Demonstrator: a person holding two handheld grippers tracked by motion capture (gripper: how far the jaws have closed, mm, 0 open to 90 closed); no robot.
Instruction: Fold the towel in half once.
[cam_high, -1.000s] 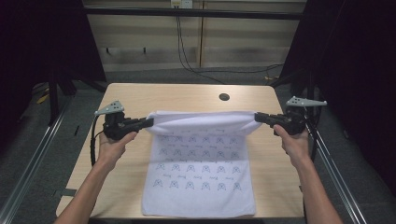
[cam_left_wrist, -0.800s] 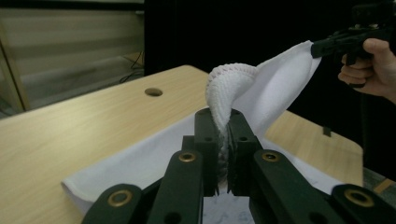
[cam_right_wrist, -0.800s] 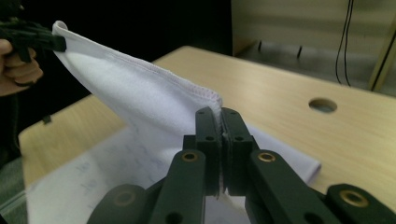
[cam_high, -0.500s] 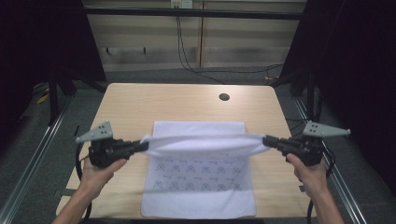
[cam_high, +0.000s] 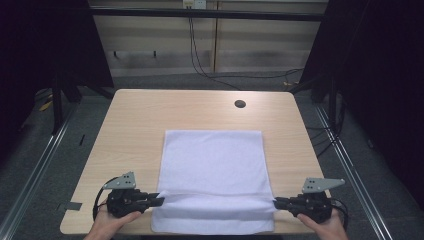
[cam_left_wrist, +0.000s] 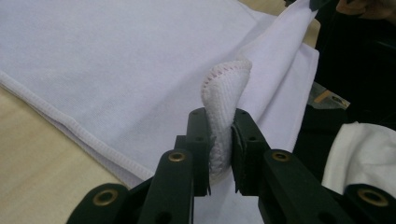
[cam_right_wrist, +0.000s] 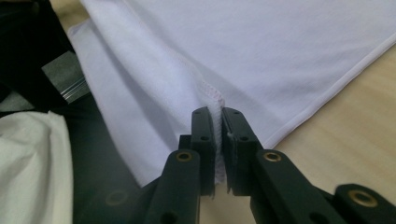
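Left gripper (cam_left_wrist: 220, 140): both black jaws closed on a bunched corner of the white cloth (cam_left_wrist: 140, 70).
Cloth corner: stands up just past the jaw tips, pink-stitched hem showing.
Cloth body: spreads ahead and to the left, hemmed edge running along the wooden table (cam_left_wrist: 32, 158).
Far corner: lifted at upper right.

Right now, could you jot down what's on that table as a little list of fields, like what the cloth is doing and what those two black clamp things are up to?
surface: light wooden table with a small dark round hole near its far edge
cloth: white rectangular fabric cloth, folded over, plain side up, near edge overhanging the table front
left gripper: jaws shut on a hemmed cloth corner at the cloth's left side
right gripper: jaws shut on the cloth's right-side corner
hands: one holds each gripper at the table's near edge
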